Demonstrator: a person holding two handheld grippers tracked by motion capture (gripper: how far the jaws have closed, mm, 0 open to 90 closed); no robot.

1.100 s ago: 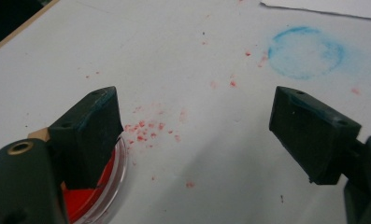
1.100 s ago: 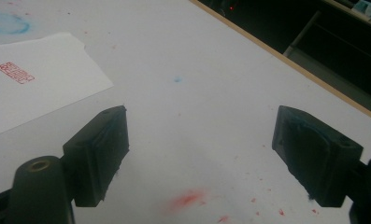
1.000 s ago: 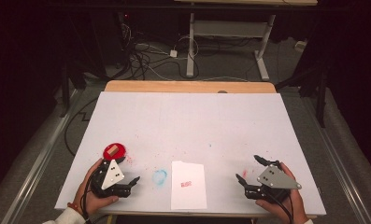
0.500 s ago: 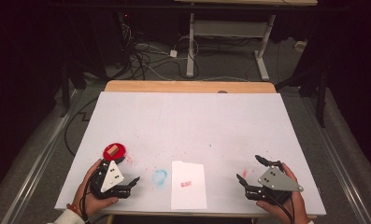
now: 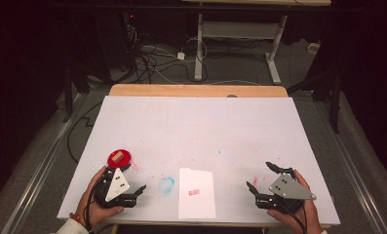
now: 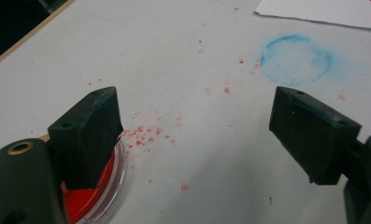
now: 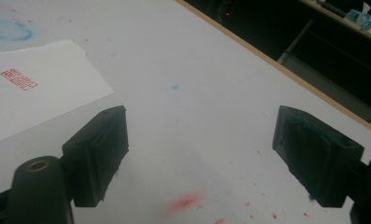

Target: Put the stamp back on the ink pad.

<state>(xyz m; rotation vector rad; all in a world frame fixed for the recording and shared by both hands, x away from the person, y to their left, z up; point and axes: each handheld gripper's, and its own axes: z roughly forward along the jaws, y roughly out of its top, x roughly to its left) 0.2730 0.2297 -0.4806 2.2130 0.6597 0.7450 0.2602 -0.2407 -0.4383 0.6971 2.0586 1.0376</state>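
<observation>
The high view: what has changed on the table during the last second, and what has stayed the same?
Almost nothing. The right claw drifted very slightly toward the near edge of the table; nothing was taken hold of or let go. The left claw stays open beside the red ink pad with its small stamp, and the stamped paper and blue ring mark lie as before.

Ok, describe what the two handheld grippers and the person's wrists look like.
Both are black two-jaw tools. The left gripper carries a white three-cornered plate with dark dots, the right gripper a grey one. Their blocky black pads show bluish smears, and a brass-coloured fastener sits at the base. The left hand has a red band at the wrist and a light sleeve cuff.
</observation>
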